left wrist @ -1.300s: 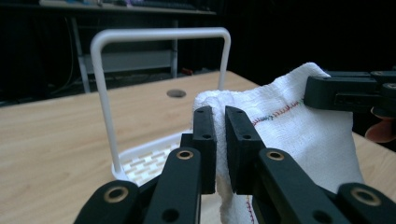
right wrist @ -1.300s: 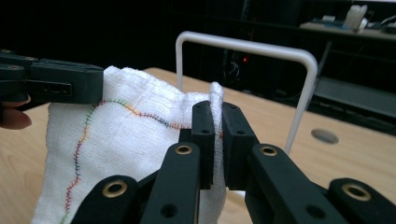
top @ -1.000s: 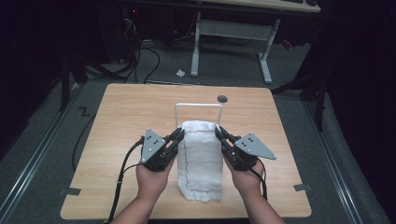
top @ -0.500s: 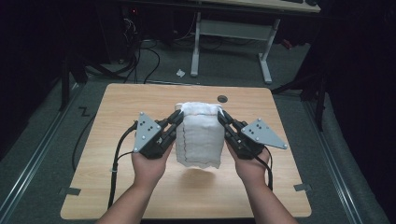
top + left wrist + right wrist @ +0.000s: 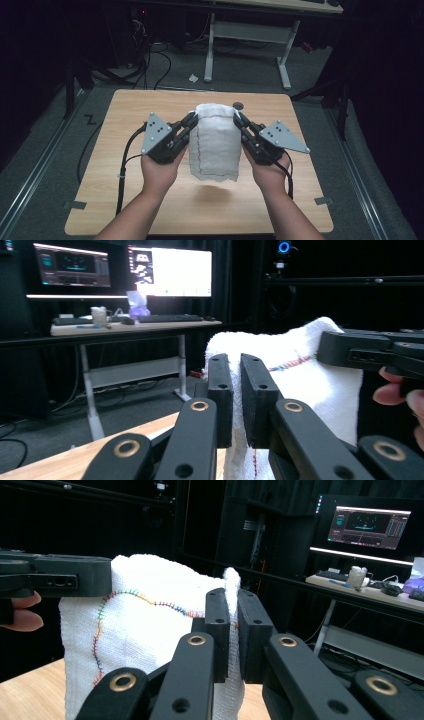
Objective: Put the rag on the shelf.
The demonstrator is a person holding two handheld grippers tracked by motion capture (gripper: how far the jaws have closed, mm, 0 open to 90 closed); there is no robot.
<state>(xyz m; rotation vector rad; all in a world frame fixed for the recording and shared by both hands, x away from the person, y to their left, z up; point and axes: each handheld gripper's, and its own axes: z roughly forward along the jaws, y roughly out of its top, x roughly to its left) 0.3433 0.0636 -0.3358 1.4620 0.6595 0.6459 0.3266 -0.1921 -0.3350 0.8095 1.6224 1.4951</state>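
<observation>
1. two grippers hold one white towel [image 5: 216, 141] up off the wooden table [image 5: 130, 105], one at each upper corner, in the high view.
2. left gripper [image 5: 190, 120] is clenched on the towel's upper left corner; in the left gripper view its two black jaws stand nearly together with the cloth's edge pinched between them.
3. right gripper [image 5: 238, 119] is clenched on the upper right corner; in the right gripper view a small tuft of cloth sticks up between its closed jaws.
4. towel hangs in a folded, doubled band from the two grip points, its top edge rounded over and its lower edge loose above the tabletop, where a soft shadow lies beneath it.
5. coloured stitching runs along the towel's hem, seen in the right gripper view as a curved line across the cloth and down its left side.
6. person's left hand [image 5: 159, 172] and right hand [image 5: 270, 174] come in from the bottom of the high view, each wrapped round its gripper's body, with a grey three-cornered plate on top of each.
7. small dark round mark [image 5: 238, 105] sits on the table just behind the towel's top.
8. beyond the table stands a desk [image 5: 125, 327] with lit monitors [image 5: 170, 271] and a keyboard [image 5: 172, 318], on a dark floor with loose cables.
</observation>
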